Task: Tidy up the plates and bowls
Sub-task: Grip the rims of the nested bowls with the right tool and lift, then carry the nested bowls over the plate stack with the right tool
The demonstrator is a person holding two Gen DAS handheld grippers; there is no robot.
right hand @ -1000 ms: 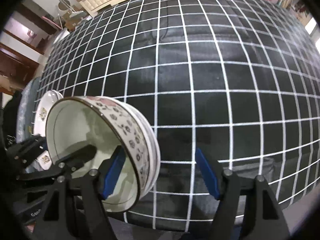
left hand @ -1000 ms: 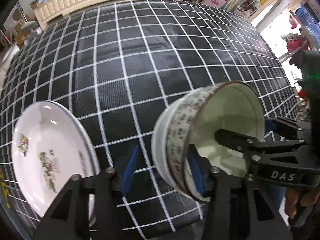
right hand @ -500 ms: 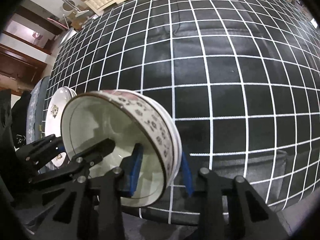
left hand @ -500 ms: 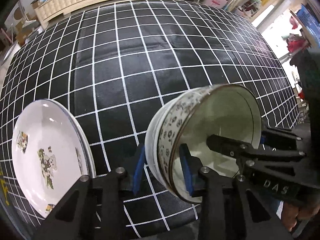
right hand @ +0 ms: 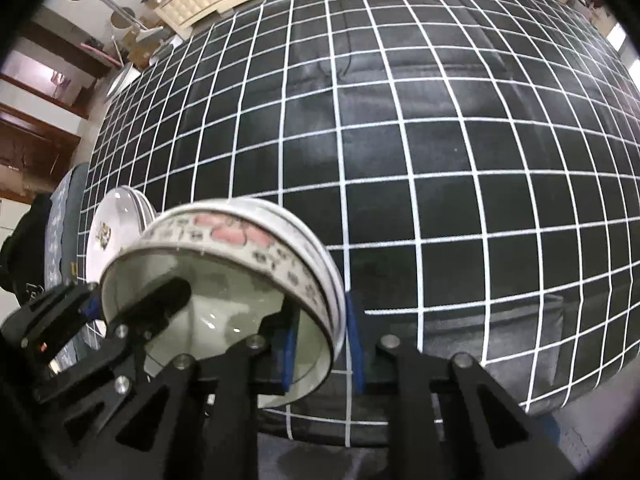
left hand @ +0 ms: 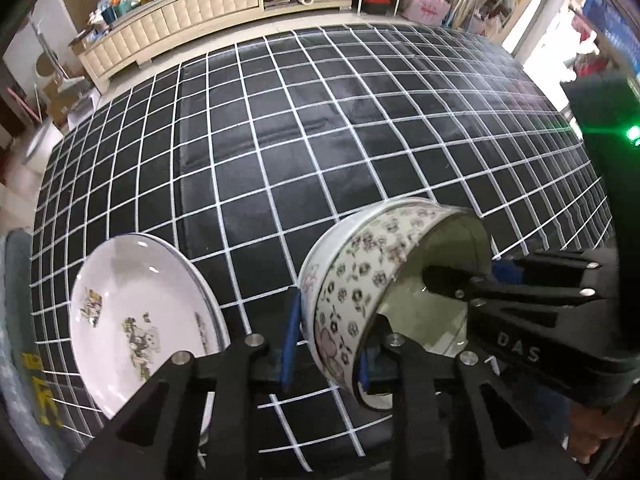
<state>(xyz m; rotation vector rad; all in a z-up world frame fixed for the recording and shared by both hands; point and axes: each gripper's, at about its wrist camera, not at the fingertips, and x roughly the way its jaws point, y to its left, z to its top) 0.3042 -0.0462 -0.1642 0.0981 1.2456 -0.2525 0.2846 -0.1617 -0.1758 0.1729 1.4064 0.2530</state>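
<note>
Left hand-held gripper (left hand: 326, 344): clamped on the near-left rim of the bowls, one blue pad outside the wall and the other inside; its jaws have just been closing, with the rim between them.
Right hand-held gripper (right hand: 322, 350): clamped on the opposite rim of the same bowls, one blue pad inside and one outside; its jaws have also just been closing on the rim.
Bowls (left hand: 352, 280): a nested stack, white inside with small dark flowers and pink blossoms on the outer wall; at least two rims show, one behind the other. The stack sits near the front edge of the tabletop, caught between the two hand-held grippers. Whether its base touches the cloth I cannot tell.
Bowls in the right wrist view (right hand: 256, 248): blurred; the left hand-held gripper (right hand: 94, 308) shows at the far rim, one black finger reaching over the inside.
Right hand-held gripper in the left wrist view (left hand: 486, 274): comes in from the right, a finger lying across the bowl's inside.
Plates (left hand: 136, 316): a stack of white plates with small cartoon prints, lying to the left of the bowls, near but apart from them.
Tabletop (left hand: 320, 140): covered with a black cloth with a white grid.
Background: a cream cabinet (left hand: 188, 12) stands beyond the far edge.
</note>
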